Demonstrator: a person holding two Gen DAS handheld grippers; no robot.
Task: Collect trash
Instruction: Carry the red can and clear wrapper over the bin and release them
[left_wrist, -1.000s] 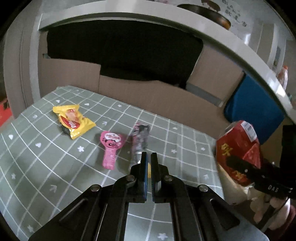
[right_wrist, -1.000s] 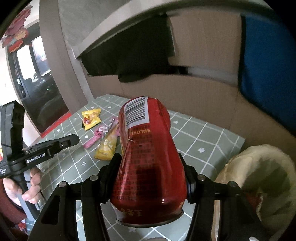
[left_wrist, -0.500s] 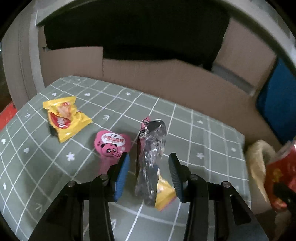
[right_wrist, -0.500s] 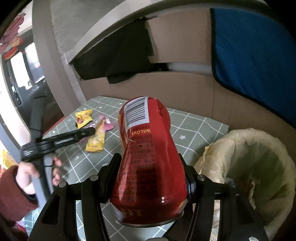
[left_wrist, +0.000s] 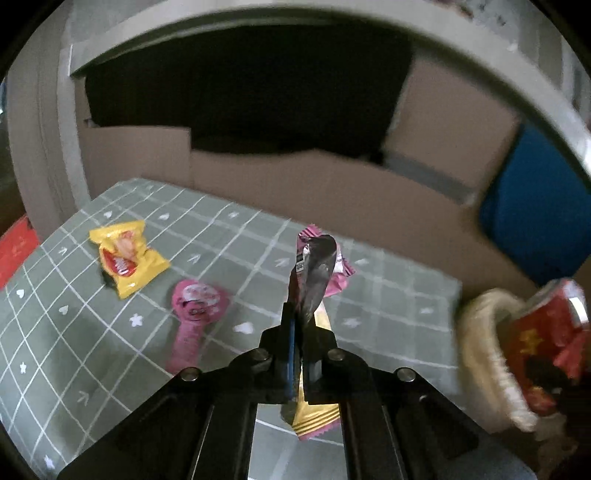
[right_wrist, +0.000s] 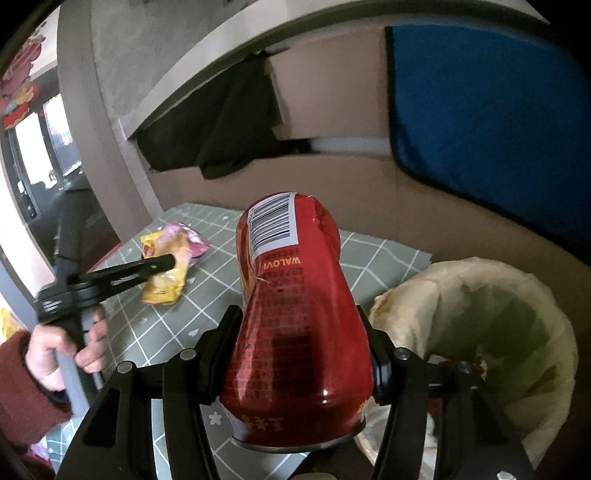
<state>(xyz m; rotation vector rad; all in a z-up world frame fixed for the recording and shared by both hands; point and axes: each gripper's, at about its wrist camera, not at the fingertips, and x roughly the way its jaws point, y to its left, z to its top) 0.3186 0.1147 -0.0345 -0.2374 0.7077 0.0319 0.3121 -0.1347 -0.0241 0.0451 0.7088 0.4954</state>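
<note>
Now your left claw (left_wrist: 301, 332) is pinched tight on a shiny pink and yellow snack wrapper (left_wrist: 314, 273), in the middle of the left view. Your right claw (right_wrist: 299, 328) squeezes a dented red drink can (right_wrist: 291, 317), just left of the cream-lined trash bin (right_wrist: 480, 325) at the lower right. A yellow chip bag (left_wrist: 125, 258) and a pink wrapper (left_wrist: 194, 314) lie on the green checked table (left_wrist: 55, 332).
</note>
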